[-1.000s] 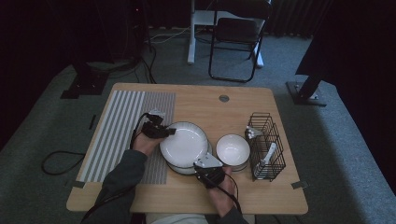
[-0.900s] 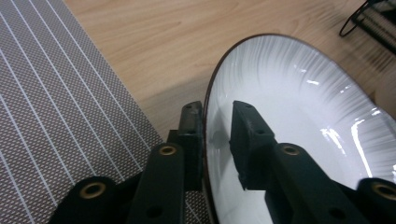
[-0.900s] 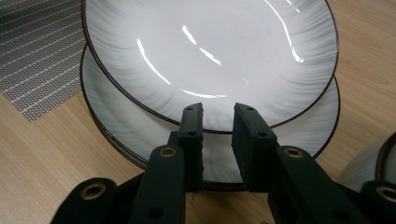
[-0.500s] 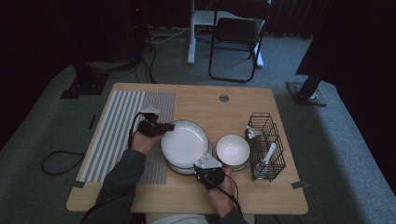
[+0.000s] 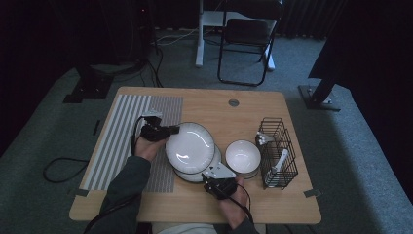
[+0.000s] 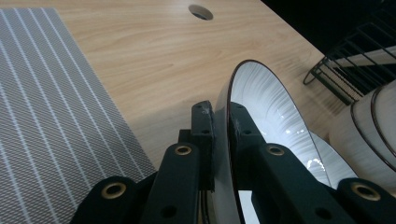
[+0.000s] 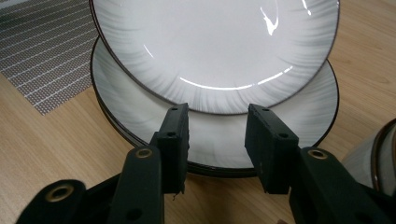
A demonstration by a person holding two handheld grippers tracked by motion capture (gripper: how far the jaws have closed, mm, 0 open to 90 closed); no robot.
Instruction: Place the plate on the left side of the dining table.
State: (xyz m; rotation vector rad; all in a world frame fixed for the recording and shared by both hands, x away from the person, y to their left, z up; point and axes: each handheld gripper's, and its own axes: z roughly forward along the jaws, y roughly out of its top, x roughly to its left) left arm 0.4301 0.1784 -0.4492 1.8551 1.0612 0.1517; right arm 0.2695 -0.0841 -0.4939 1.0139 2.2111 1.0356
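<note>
A white plate with a dark rim [image 5: 190,146] is tilted above a stack of like plates [image 5: 197,177]. My left gripper [image 5: 170,131] is shut on its left rim. In the left gripper view the two pads [image 6: 204,122] pinch the rim of the plate [image 6: 266,100]. My right gripper [image 5: 211,177] is at the stack's near edge. Its jaws have just been opening and now stand apart. In the right gripper view, the right gripper [image 7: 217,128] has nothing pressed between its pads, with the raised plate [image 7: 215,42] above the lower plates [image 7: 224,140].
A white bowl [image 5: 242,156] sits right of the plates, close to my right gripper. A black wire basket [image 5: 278,152] with utensils stands further right. A striped grey mat [image 5: 127,139] covers the table's left part. The table's cable hole [image 5: 234,103] is at the back.
My left gripper has closed on the top plate's left rim, and the plate has tipped up off the stack. My right gripper's jaws have spread apart at the near edge.
</note>
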